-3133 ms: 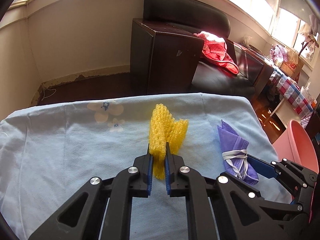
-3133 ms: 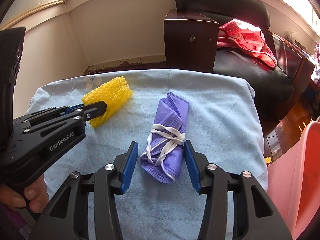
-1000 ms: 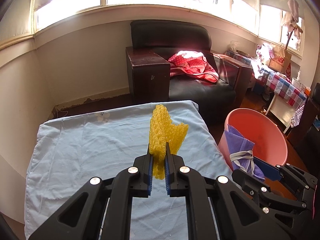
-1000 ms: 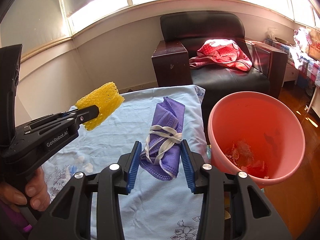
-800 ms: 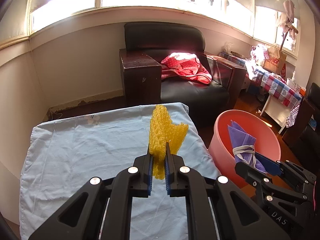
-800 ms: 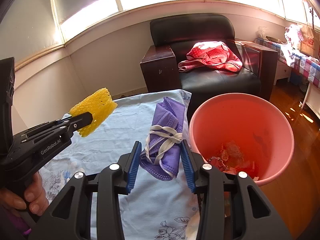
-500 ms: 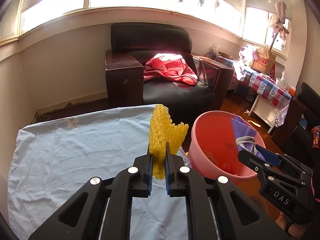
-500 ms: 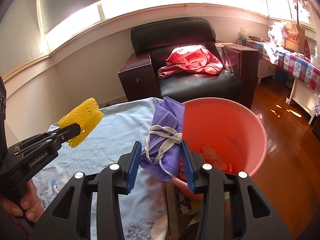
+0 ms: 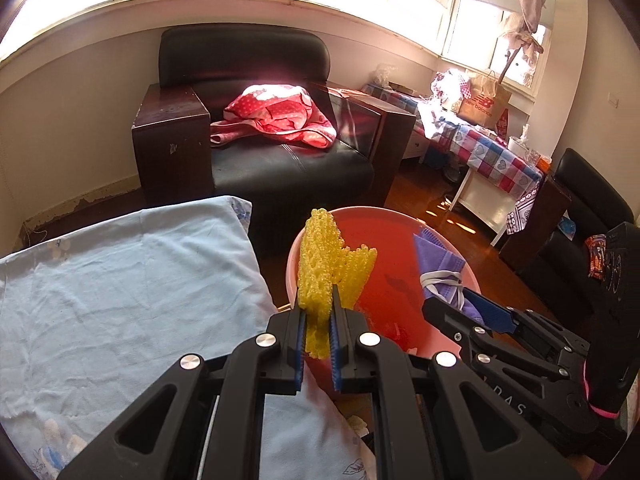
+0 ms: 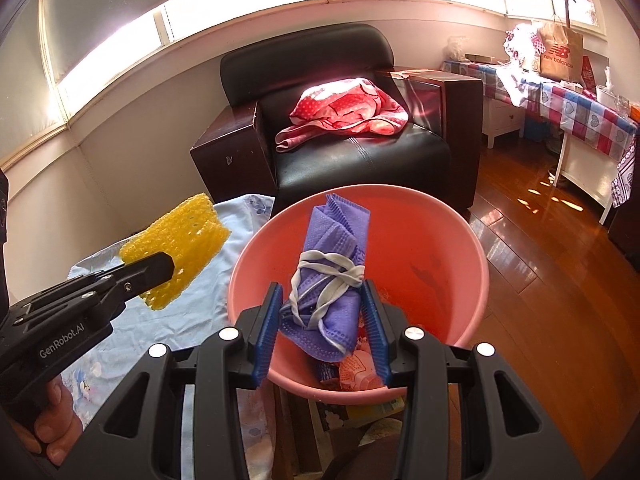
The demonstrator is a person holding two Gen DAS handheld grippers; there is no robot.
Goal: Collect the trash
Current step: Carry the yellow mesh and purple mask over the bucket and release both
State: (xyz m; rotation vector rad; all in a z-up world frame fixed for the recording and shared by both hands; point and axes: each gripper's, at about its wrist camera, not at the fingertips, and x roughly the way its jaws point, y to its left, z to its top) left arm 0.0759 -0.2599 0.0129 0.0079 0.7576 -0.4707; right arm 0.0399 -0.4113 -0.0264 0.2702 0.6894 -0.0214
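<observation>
While the left gripper [image 9: 318, 334] squeezes its two blue pads tight on a piece of yellow foam net [image 9: 326, 270], the right gripper [image 10: 322, 330] pinches a rolled-up purple face mask [image 10: 330, 276] between its own blue pads. The mask has white ear loops wound around its middle.

Both pieces of trash are up in the air. The mask hangs right over the open mouth of the pink bucket [image 10: 472, 248], near the bucket's front rim. The foam net sticks up from the left gripper over the bucket's left rim, on the side by the table. In the right wrist view the foam net [image 10: 178, 246] sits to the left of the bucket, above the right edge of the table.

The table has a light blue cloth [image 9: 128, 292] on it with small flower prints. The bucket stands on the wooden floor [image 10: 552, 288] just beside the right edge of the table. Some red and pink scraps [image 10: 356, 368] lie at the bottom of the bucket.

A hand [image 10: 54, 426] holds the left gripper's handle at the lower left of the right wrist view.

Behind the bucket is a black armchair [image 9: 280, 160] with a red spotted cloth [image 9: 276, 118] lying on its seat. Far to the right is a small table with a checked cover [image 10: 576, 114], and a brown paper bag [image 10: 560, 54] stands on it.
</observation>
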